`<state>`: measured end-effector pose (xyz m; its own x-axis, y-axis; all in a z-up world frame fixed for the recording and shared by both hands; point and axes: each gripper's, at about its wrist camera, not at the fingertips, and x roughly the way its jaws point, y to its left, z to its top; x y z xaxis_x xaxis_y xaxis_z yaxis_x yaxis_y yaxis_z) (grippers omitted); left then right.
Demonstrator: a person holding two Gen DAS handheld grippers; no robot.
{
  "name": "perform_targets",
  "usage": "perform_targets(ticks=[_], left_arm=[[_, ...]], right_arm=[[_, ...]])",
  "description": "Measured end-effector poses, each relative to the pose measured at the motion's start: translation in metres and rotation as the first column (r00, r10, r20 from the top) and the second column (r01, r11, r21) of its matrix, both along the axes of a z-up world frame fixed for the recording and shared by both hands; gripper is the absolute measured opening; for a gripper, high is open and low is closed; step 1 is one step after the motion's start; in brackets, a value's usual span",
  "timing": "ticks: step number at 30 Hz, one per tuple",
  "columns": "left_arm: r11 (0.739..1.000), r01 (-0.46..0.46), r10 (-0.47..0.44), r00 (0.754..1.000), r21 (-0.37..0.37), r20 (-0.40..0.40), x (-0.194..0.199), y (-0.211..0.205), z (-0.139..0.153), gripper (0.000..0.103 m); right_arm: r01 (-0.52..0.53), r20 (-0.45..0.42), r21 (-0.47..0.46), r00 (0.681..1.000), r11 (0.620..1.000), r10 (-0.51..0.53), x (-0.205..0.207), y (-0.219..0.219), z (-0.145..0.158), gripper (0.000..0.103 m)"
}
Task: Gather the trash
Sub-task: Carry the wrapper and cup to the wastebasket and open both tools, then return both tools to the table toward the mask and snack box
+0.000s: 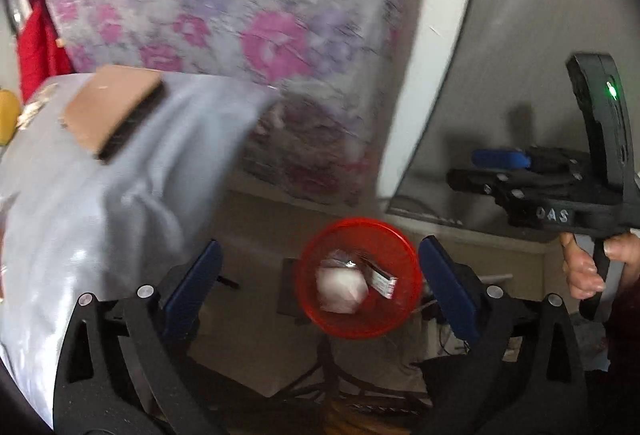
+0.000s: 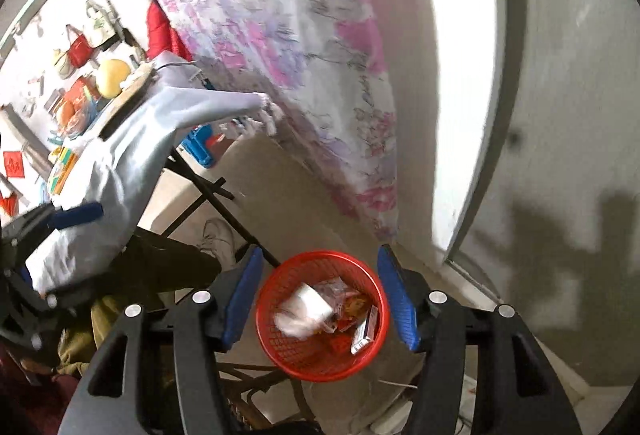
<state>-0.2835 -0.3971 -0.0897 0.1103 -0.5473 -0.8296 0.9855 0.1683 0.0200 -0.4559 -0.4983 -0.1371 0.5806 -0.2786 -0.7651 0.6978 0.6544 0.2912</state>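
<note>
Landmark: red bin [image 2: 322, 316], round mesh basket on the floor.

Surroundings: behind the bin, a flowered mattress [image 2: 288, 47] wrapped in clear plastic leans against the wall. Right of the bin, a white door frame [image 2: 456, 83] and a grey door [image 2: 568, 115]. Left of the bin, a desk [image 2: 132, 139] under a pale grey cloth, its black crossed legs [image 2: 208, 195] reaching down close to the bin's rim. A cardboard piece [image 1: 114, 107] lies on the cloth. Farther left on the desk, mixed colourful items, too small to name. A grey shoe [image 2: 218, 239] sits on the floor just left of the bin. Cables lie on the floor near the bin's right side.

Trash: all in the bin. A crumpled white wad [image 1: 342, 289], blurred; a small flat box [image 2: 365, 331] with a silver edge; red and yellow wrappers [image 2: 352, 309].

Claws: left claw [image 1: 320, 287] above the bin, jaws wide apart, nothing between the blue pads. Right claw [image 2: 320, 299] also above the bin, jaws apart, holding nothing. In the left wrist view the right claw sits to the bin's right, a hand [image 1: 586, 271] on its handle.
</note>
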Motion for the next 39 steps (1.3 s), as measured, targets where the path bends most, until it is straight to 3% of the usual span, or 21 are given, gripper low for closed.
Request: perform_targets(ticks=[3, 5, 10, 18, 24, 33, 39], left_arm=[[0.999, -0.049, 0.049, 0.999, -0.019, 0.004, 0.015, 0.009, 0.009, 0.095], [0.996, -0.084, 0.084, 0.996, -0.034, 0.009, 0.025, 0.018, 0.014, 0.095], [0.985, -0.169, 0.169, 0.986, -0.047, -0.004, 0.047, 0.038, 0.019, 0.095], [0.974, -0.215, 0.216, 0.976, -0.07, 0.014, 0.058, 0.067, 0.023, 0.095], [0.96, -0.26, 0.265, 0.964, -0.109, 0.034, 0.065, 0.094, 0.031, 0.096], [0.911, -0.365, 0.384, 0.92, -0.192, 0.074, 0.086, 0.146, 0.049, 0.096], [0.877, -0.423, 0.445, 0.894, -0.226, 0.05, 0.105, 0.178, 0.054, 0.096]], right_arm=[[-0.031, 0.002, -0.021, 1.0, 0.999, 0.031, 0.008, 0.01, 0.009, 0.061], [-0.046, 0.002, -0.038, 0.999, 0.998, 0.046, 0.012, 0.017, 0.014, 0.067], [-0.1, -0.012, -0.076, 0.995, 0.992, 0.099, 0.025, 0.033, 0.024, 0.068], [-0.142, -0.021, -0.119, 0.99, 0.983, 0.14, 0.036, 0.051, 0.04, 0.079], [-0.164, -0.014, -0.141, 0.986, 0.976, 0.163, 0.045, 0.061, 0.054, 0.081], [-0.248, 0.005, -0.177, 0.968, 0.952, 0.253, 0.083, 0.095, 0.079, 0.084], [-0.322, 0.007, -0.205, 0.944, 0.924, 0.331, 0.117, 0.128, 0.096, 0.086]])
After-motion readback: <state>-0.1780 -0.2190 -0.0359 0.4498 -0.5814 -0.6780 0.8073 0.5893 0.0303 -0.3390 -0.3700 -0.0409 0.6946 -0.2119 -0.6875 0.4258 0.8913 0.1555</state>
